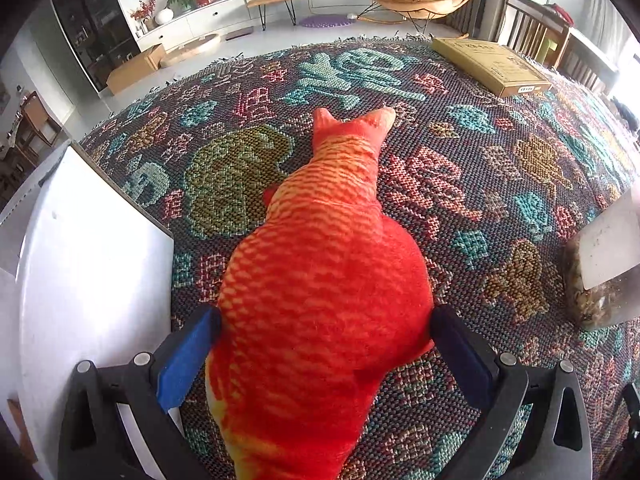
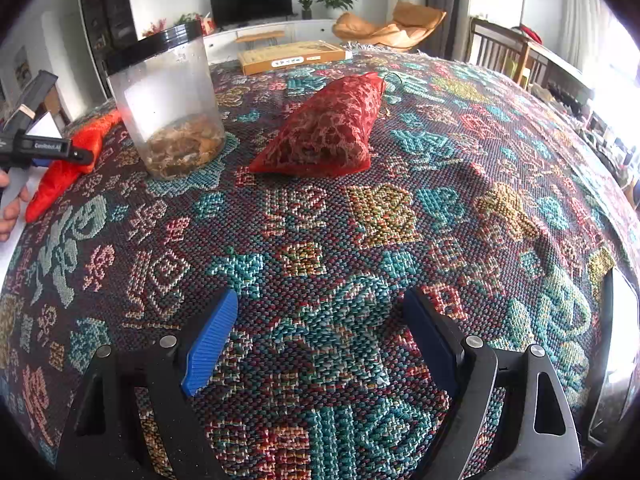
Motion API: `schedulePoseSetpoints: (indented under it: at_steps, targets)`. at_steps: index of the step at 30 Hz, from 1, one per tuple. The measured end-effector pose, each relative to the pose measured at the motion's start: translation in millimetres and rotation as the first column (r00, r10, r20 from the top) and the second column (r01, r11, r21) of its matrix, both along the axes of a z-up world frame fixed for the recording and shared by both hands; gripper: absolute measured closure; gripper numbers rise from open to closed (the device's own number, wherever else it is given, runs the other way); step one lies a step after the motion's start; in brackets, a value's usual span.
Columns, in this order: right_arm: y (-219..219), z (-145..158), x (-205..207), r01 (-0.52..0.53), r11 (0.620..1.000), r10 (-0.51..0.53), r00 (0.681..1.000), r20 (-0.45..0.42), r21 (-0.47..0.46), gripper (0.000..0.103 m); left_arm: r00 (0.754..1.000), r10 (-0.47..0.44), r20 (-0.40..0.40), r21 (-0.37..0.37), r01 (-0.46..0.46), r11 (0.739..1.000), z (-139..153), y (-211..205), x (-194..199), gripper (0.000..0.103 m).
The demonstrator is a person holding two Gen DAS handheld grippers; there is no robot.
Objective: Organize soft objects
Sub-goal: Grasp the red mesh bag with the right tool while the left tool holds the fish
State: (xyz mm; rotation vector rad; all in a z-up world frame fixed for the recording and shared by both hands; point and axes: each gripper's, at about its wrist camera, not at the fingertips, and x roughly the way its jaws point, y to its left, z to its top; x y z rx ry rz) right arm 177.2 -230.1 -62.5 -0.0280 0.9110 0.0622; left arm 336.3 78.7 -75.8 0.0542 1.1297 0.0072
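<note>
Nearest the left wrist camera, the left tool [image 1: 324, 344] has its two pads pressed against the flanks of a plush fish [image 1: 320, 280], orange-red with a scale print; the body bulges between the blue pad [image 1: 182, 364] and the dark pad opposite, so the tool is judged to be holding it. The fish lies lengthwise along the tool's axis on the woven patterned cloth [image 1: 460, 184] covering the desk, tail fin pointing toward the far edge. Just beside it on the left sits a white container [image 1: 92, 264], its purpose not determinable from this view. In the right wrist view the right tool [image 2: 320, 340] is spread wide and empty above bare cloth. Further in, near the middle of the desk, lies a red mesh bag [image 2: 328, 132] with lumpy contents, and left of it a clear plastic jar [image 2: 168, 108] with a black rim and brownish contents at the bottom. A flat cardboard box [image 2: 292, 56] rests at the far edge. Risks noted: the grip sits on the fish's thick, compressible middle, so the stuffing could yield and the toy slip or droop tail-down when lifted. The jar stands near both tools' likely paths and could be knocked over. The mesh bag's open weave may snag on a pad edge if grasped carelessly.
</note>
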Motion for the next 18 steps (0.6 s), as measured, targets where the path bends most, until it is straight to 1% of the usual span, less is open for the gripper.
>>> schedulePoseSetpoints:
  at_steps: [4,10,12,14,16,17,18]
  targets:
    - [0.2,-0.1,0.1,0.000,1.000,0.000,1.000,0.000,0.000,0.016,1.000,0.008,-0.015,-0.041,-0.008,0.999,-5.6,3.8,5.5,0.000]
    - [0.3,-0.1,0.2,0.000,1.000,0.000,1.000,0.000,0.001,0.016,1.000,-0.003,0.018,-0.047,0.004,0.999,-7.9,5.1,3.8,0.000]
    - [0.3,-0.1,0.2,0.000,1.000,0.000,1.000,0.000,0.001,0.016,1.000,0.009,0.018,-0.053,-0.008,0.999,-7.4,5.6,2.6,0.000]
    - [0.2,0.0,0.2,0.000,1.000,0.000,1.000,0.000,0.001,0.016,0.999,0.027,0.022,-0.054,-0.025,0.998,-3.7,4.3,-0.1,0.010]
    - [-0.3,0.2,0.2,0.000,1.000,0.000,1.000,0.002,0.008,0.016,0.999,0.024,0.036,-0.050,-0.022,0.999,4.3,0.5,-8.1,0.041]
    - [-3.3,0.9,0.4,-0.001,1.000,0.001,1.000,0.005,0.029,0.016,0.999,0.019,0.038,-0.065,-0.016,0.998,8.2,-0.3,-12.0,0.048]
    - [-8.7,3.0,1.7,-0.004,0.997,0.003,1.000,0.009,0.077,0.016,0.999,0.016,0.039,-0.089,-0.013,0.996,11.6,0.1,-16.1,0.055]
